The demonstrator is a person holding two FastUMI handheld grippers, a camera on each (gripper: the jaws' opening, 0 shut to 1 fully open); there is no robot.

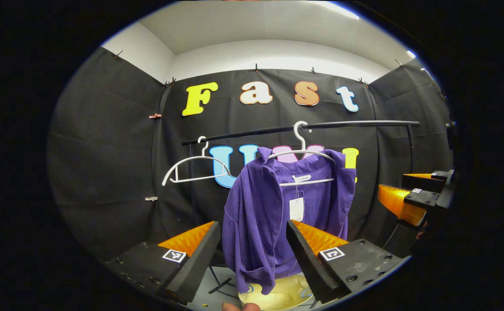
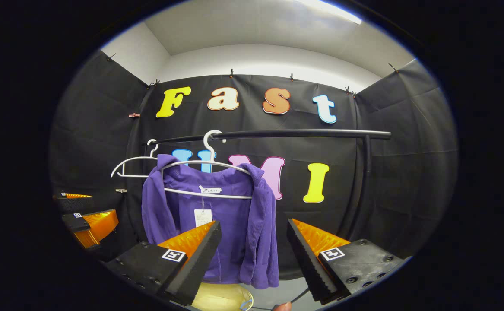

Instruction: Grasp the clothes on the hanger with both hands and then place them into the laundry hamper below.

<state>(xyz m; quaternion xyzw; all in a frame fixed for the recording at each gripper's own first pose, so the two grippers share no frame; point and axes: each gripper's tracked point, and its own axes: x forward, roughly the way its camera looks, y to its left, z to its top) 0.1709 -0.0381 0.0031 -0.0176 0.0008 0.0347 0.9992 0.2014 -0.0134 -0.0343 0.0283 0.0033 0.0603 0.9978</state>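
Purple shirt (image 1: 273, 216) on white hanger (image 1: 302, 152) | both grippers' fingers spread wide, holding nothing | hamper (image 1: 277, 296) below, mostly hidden.

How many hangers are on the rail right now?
2. An empty white hanger hangs toward the rail's left end; beside it, to the right, a second white hanger carries the purple garment.

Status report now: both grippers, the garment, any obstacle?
Left gripper open, right gripper open, both short of the jacket. Jacket on hanger; hamper below. Nothing in the way.
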